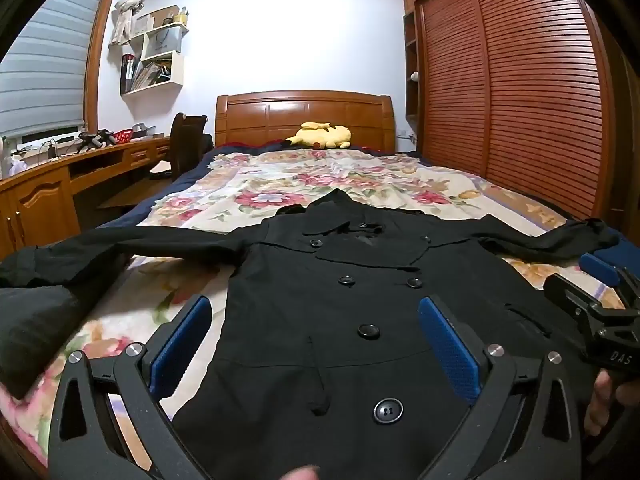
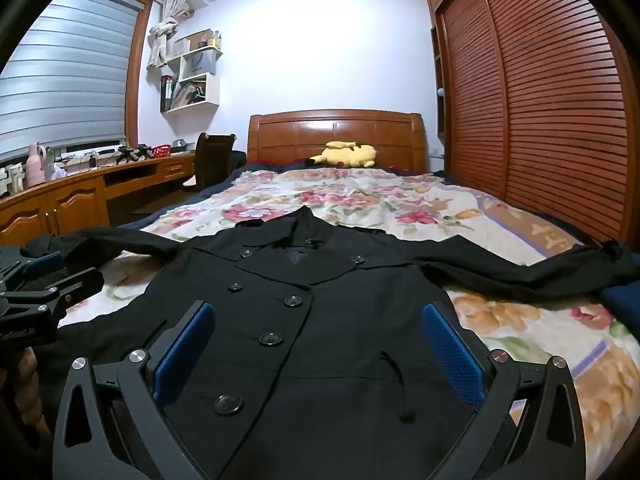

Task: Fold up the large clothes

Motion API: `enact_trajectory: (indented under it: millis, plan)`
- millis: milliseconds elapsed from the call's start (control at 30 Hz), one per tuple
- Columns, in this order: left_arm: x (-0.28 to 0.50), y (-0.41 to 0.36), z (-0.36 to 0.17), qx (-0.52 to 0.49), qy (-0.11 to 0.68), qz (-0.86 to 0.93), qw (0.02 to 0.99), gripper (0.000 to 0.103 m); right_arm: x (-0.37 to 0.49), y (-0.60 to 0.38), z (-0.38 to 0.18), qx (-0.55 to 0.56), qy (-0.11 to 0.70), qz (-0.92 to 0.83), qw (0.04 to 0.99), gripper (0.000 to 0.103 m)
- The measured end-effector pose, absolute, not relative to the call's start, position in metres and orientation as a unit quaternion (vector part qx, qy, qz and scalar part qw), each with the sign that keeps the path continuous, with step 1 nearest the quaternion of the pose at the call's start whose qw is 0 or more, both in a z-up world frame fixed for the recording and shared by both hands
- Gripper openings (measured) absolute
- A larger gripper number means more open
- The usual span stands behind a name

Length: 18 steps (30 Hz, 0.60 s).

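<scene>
A black double-breasted coat lies flat and face up on the floral bedspread, collar toward the headboard, both sleeves spread out sideways. It also shows in the right wrist view. My left gripper is open above the coat's lower front, holding nothing. My right gripper is open above the coat's lower front too, and empty. The right gripper also shows at the right edge of the left wrist view. The left gripper shows at the left edge of the right wrist view.
A yellow plush toy lies by the wooden headboard. A louvered wooden wardrobe runs along the right side of the bed. A wooden desk with clutter and a dark chair stand on the left.
</scene>
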<state>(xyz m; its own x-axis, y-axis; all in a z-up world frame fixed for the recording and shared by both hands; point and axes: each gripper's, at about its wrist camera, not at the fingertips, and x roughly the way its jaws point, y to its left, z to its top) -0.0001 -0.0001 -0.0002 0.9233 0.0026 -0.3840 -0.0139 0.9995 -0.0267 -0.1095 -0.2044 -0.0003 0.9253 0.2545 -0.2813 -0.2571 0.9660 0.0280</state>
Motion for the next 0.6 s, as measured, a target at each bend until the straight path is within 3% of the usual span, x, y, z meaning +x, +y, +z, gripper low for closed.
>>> enact_trajectory:
  millis: [600]
  plan:
    - [-0.0021, -0.0039, -0.0018, -0.005, 0.196, 0.004, 0.981, 0.103, -0.1108, -0.2067, 0.0025, -0.003, 0.144, 0.129, 0.981, 0.103]
